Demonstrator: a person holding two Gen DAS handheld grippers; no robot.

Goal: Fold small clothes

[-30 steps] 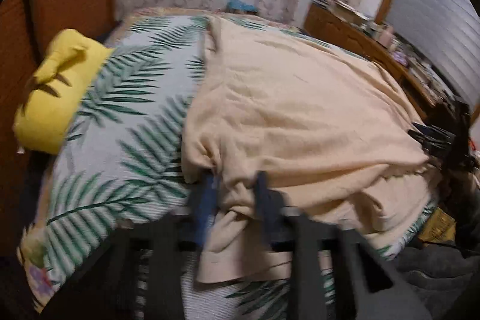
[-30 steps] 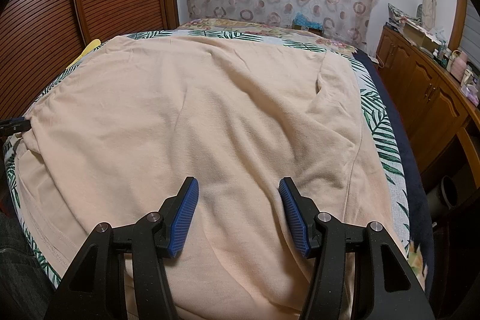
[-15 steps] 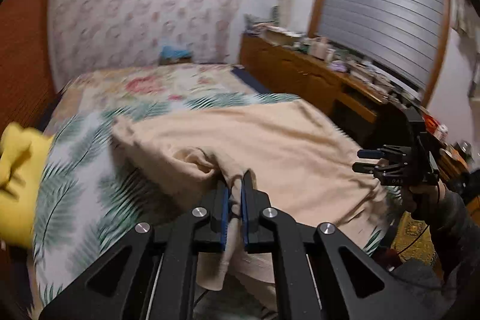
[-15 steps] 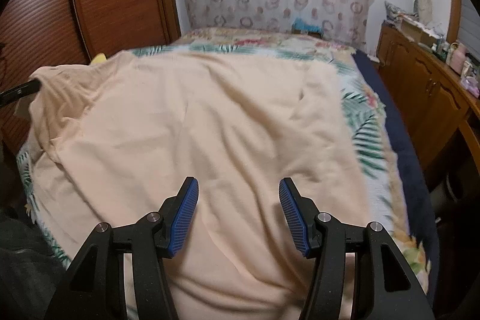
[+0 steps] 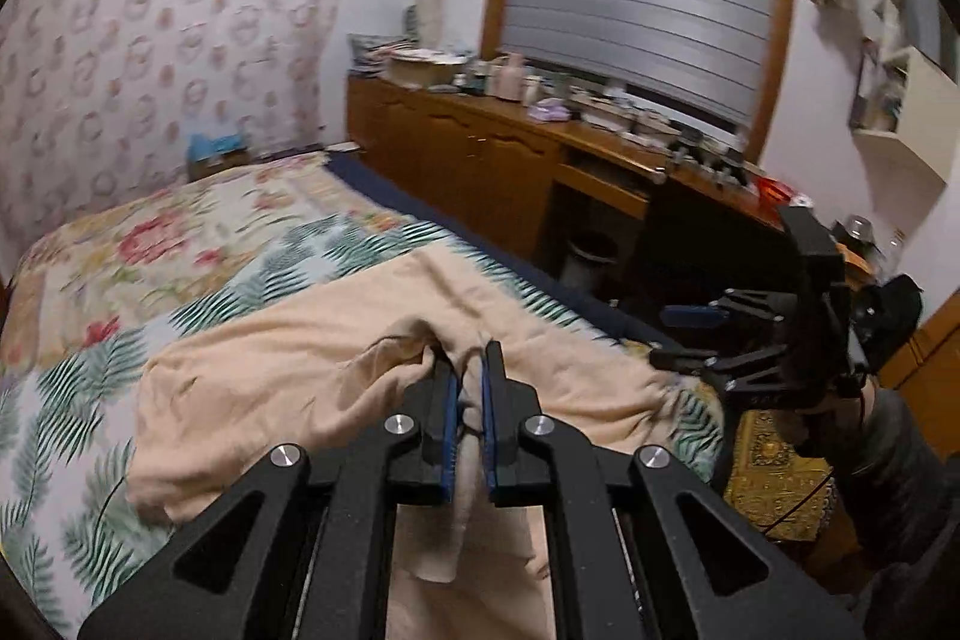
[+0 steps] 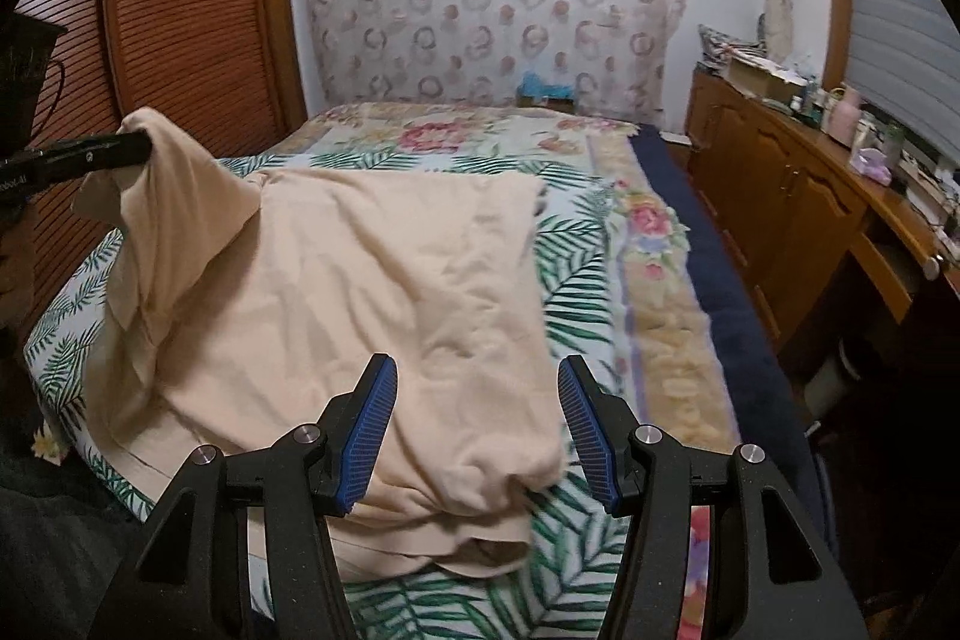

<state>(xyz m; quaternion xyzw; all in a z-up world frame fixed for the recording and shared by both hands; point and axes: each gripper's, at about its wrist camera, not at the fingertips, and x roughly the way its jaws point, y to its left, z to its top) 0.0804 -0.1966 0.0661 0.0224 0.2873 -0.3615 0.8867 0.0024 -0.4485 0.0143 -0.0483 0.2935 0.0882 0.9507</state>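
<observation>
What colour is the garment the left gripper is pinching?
Pale peach-beige garment, plain, no print; clearest in the right wrist view.

Dim indoor light; motion blur in left view; fisheye bending, dark corners.

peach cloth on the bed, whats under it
Under the peach cloth lies the leaf-print bedspread, showing along its edges. What the cloth covers in the middle cannot be seen. The left gripper pinches one lifted corner.
</observation>
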